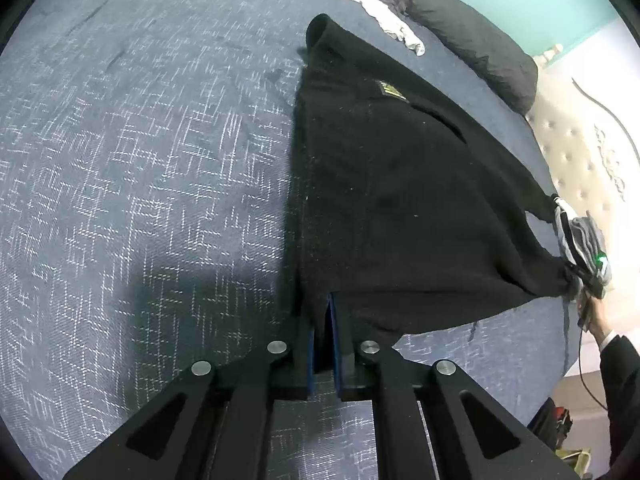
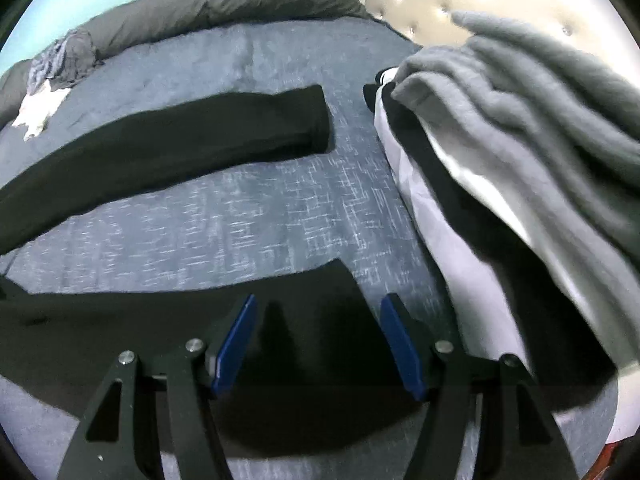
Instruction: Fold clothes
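A black garment [image 1: 400, 200] lies spread on the blue-grey bedspread [image 1: 140, 160]. It carries a small yellow label [image 1: 390, 90]. My left gripper [image 1: 326, 304] is shut on its near hem, which is pinched between the blue pads. The cloth stretches away to a far corner at the right, where a person's hand [image 1: 594, 316] holds the other gripper [image 1: 588, 280]. In the right wrist view my right gripper [image 2: 318, 304] is open, and an edge of the black garment [image 2: 304, 320] lies under and between its fingers. A long black part [image 2: 200, 136] lies flat farther off.
A stack of folded grey, white and black clothes [image 2: 520, 120] sits just right of the right gripper. A dark grey pillow roll [image 1: 472, 36] and crumpled white cloth [image 1: 384, 8] lie along the far bed edge. A tufted cream headboard [image 1: 576, 152] stands at the right.
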### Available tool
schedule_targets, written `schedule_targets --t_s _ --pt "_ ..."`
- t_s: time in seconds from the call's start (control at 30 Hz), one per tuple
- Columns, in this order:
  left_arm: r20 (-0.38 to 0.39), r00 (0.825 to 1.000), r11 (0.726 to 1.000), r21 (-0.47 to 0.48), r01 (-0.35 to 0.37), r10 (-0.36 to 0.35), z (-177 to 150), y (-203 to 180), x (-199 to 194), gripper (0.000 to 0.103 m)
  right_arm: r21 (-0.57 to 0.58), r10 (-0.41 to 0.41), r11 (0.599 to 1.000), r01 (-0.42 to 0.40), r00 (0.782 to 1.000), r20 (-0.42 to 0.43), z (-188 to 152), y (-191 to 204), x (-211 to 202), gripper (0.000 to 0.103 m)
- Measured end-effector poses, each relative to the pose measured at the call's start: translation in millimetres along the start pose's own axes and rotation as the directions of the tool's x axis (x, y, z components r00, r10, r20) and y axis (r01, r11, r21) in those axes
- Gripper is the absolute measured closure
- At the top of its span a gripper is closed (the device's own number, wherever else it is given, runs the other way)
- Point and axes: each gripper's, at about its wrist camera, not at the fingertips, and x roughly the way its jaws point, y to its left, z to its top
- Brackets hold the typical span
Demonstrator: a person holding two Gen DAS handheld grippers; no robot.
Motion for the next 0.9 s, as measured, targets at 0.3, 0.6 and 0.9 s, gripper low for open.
schedule_targets --t_s 0.3,0.6,0.9 --pt "-0.007 1.000 1.000 0.003 -0.026 0.026 4.9 -9.0 13.1 0.094 -0.003 -0.023 1.000 0.023 0.999 -0.046 3.5 -8.1 33.1 0.056" --pt "-0.012 0.999 0.999 -0.003 -0.039 0.039 6.8 -15.7 20.7 0.093 -0.003 -0.101 0.995 0.102 0.989 0.107 12.5 -5.7 8.9 0.094" --pt "-0.017 0.999 0.999 -0.011 -0.047 0.047 9.7 -24.6 29.2 0.093 0.086 -0.216 0.975 0.205 0.964 0.153 45.1 -21.7 -4.8 0.096"
